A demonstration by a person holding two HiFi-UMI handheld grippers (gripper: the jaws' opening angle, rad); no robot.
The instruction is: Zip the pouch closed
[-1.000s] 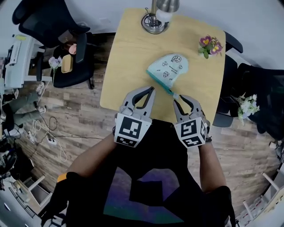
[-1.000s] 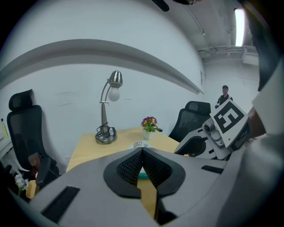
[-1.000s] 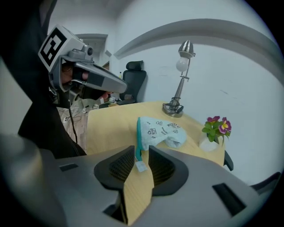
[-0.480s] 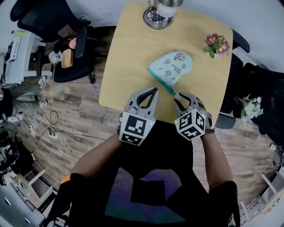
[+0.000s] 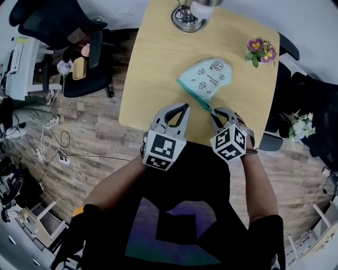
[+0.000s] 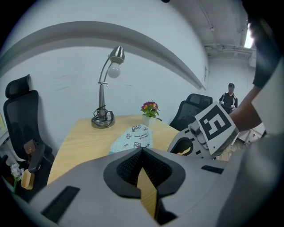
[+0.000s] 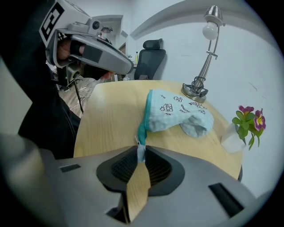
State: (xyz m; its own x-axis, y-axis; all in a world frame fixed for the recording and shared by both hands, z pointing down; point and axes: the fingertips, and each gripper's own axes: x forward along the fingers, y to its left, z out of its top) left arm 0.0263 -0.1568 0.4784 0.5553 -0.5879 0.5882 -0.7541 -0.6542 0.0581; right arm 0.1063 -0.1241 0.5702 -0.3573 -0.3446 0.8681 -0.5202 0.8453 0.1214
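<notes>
teal pouch tab [image 7: 140, 150] pinched by down-tilted right gripper [image 5: 214, 113]; jaws just closing

Left claw [image 5: 185, 106] shut, right claw [image 5: 214, 112] closing

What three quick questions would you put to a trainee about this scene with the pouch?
1. True or false: the left gripper holds the pouch.
2. Which stands at the table's far edge? A) lamp; B) kettle; C) laptop.
3. What is between the right gripper's jaws?
Key: 1 false, it is shut and empty. 2 A. 3 the pouch's zip end; those jaws have just been closing on it.
</notes>
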